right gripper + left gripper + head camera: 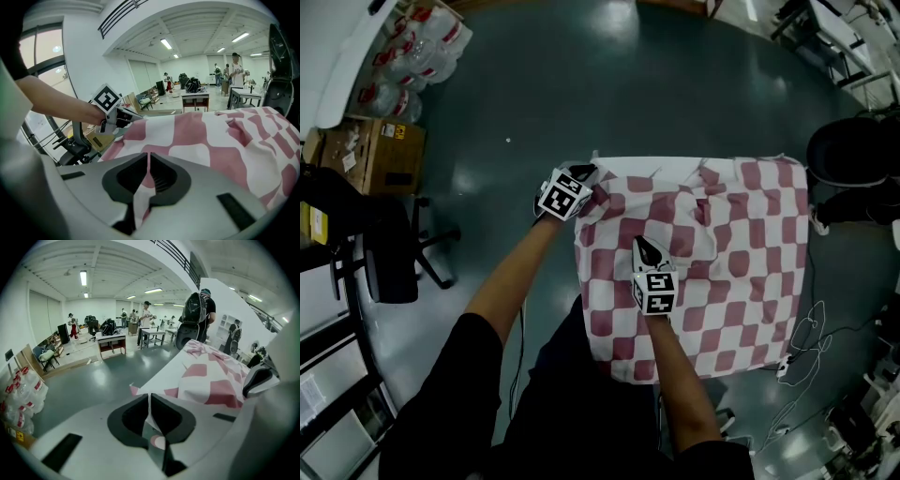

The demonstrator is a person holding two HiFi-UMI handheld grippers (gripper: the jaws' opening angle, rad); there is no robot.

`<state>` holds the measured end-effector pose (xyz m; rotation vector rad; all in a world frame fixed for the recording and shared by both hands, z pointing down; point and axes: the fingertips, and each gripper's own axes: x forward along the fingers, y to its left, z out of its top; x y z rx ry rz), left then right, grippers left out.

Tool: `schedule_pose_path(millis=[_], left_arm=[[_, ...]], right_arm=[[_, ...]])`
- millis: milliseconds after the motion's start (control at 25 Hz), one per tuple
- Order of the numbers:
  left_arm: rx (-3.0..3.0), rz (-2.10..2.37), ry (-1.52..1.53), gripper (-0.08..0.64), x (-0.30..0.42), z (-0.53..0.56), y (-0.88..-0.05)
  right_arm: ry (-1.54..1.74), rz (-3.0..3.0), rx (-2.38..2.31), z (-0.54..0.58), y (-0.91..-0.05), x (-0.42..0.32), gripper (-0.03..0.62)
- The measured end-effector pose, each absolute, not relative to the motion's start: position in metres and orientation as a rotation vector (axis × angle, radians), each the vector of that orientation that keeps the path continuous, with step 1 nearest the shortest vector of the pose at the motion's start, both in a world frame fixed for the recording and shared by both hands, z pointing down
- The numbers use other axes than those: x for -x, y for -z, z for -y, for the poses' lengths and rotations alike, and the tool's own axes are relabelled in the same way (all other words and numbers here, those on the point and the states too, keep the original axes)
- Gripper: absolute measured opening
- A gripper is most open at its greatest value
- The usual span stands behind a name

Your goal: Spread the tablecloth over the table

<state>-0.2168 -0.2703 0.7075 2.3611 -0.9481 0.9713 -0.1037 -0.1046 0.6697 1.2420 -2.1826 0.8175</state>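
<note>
Tablecloth (722,272) pink-white checked, rumpled near centre; left gripper (584,174) clamped on its corner; right gripper (644,247) pinching raised fold.

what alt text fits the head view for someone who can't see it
From above, a person grips a rumpled red-checked tablecloth with two claws: the left claw at its far left corner, the right claw on a fold nearer the middle. A black chair stands at left.

Cloth (741,281) hides the table entirely, box (370,155) print is too small to read, chair (853,150) runs off the right edge.
</note>
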Motion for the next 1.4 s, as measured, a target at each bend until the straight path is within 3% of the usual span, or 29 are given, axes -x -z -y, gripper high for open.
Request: schedule_pose_path(millis=[320,920,1400], left_arm=[[-2.345,0.972,-0.863,0.017,0.236,0.279,-0.696],[-2.241,1.431,-0.632,0.017,0.352,0.348,-0.624],[-2.127,1.595,-0.569,0.018,0.408,0.378,-0.614]], right_arm=[[-0.796,2.187,-1.263,0.110,-0.661,0.103,0.018],[-0.776,2.190,-1.288,0.114,-0.653,0.104,0.018],[-0.779,2.167,-1.355,0.131,-0.648,0.069,0.018]])
